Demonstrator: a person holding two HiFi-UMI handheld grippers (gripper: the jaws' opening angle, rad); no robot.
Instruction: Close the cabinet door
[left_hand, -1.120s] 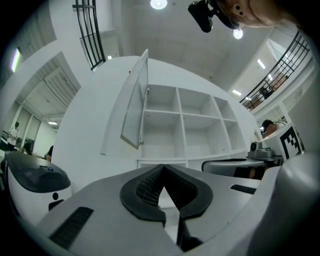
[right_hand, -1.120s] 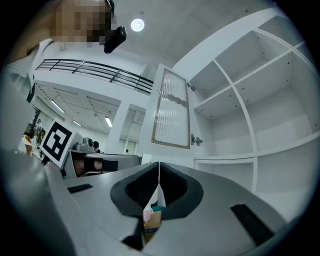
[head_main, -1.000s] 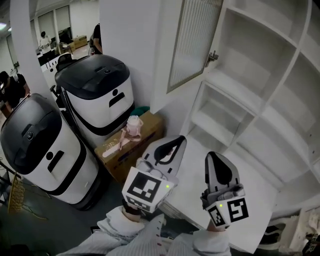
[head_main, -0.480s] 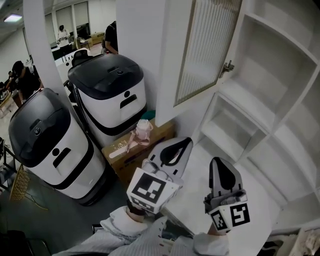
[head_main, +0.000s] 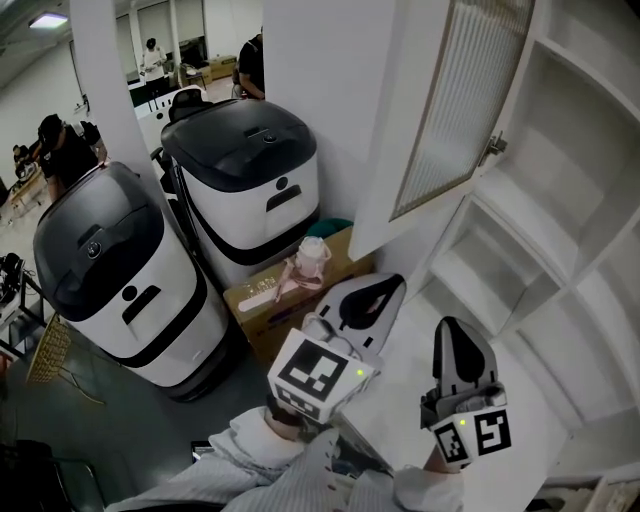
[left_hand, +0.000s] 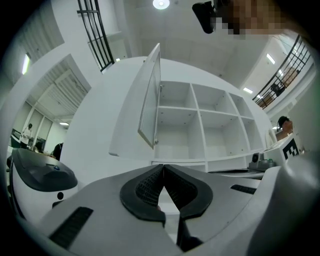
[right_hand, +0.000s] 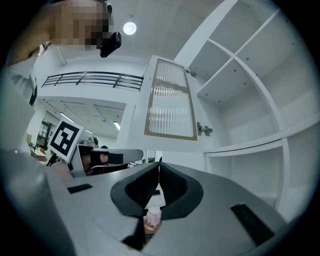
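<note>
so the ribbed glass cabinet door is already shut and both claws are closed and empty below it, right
Not quite: the ribbed glass cabinet door is not shut. In the head view it stands swung open, away from the white shelves. The rest is right: the left claw and the right claw are closed and empty below it.

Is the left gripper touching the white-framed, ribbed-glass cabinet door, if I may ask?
Apart. The left gripper view shows the left gripper, shut, well short of the white-framed ribbed-glass cabinet door.
</note>
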